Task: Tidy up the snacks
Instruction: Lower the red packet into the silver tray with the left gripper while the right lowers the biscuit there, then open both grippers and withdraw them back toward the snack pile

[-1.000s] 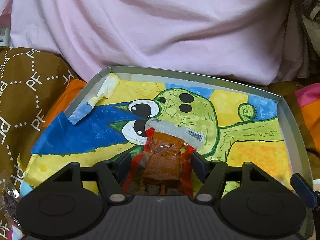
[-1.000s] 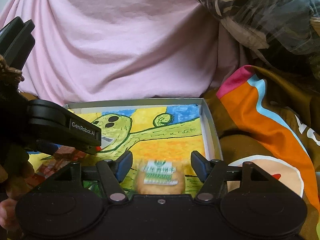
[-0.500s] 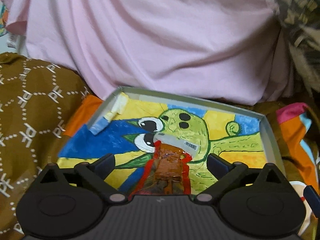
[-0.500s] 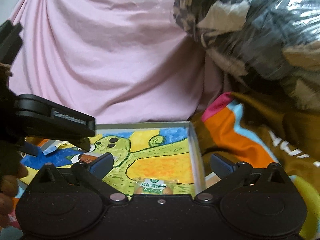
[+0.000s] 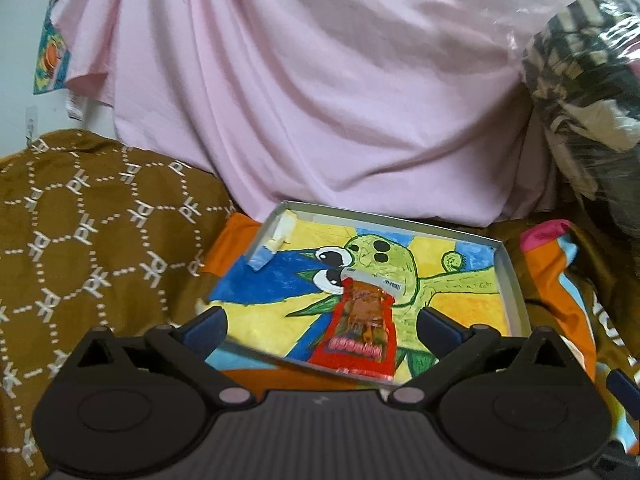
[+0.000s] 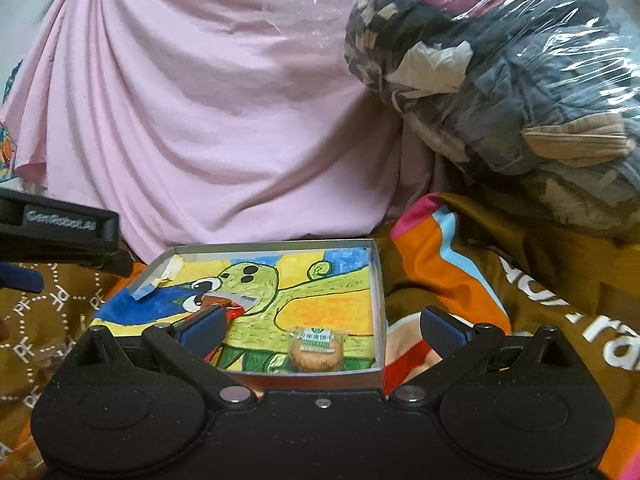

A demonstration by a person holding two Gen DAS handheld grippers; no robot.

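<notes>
While both tools hang above the near edge of the tray (image 6: 378,296), nothing is held by either. The left gripper (image 5: 322,330) is spread wide, its blue-padded fingers (image 5: 208,326) kept apart on either side of the red snack packet (image 5: 366,332), which is not touched by them. The right gripper (image 6: 324,328) is likewise spread wide, and the round biscuit packet (image 6: 316,350) is seen between its fingers (image 6: 204,326) but lower down, lying free.

Two snacks are counted inside the tray. The red snack packet is laid lengthwise near the middle of the near edge, its clear barcoded end pointed toward the far wall. The round biscuit packet is set in the near right corner, just beside the right wall and close to the near wall. One tray is present, shallow and grey-walled, its floor covered by a painted green cartoon figure on yellow and blue. A torn strip of paper (image 5: 276,242) is curled up at the far left corner.

Much of the floor of the tray is left uncovered toward the far wall and the left side. The tray is bedded on a brown patterned cloth (image 5: 92,224) at the left and an orange striped cloth (image 6: 448,272) at the right. Behind it a pink sheet (image 5: 320,92) is draped, and a plastic-wrapped bundle (image 6: 512,64) is piled at the far right.
</notes>
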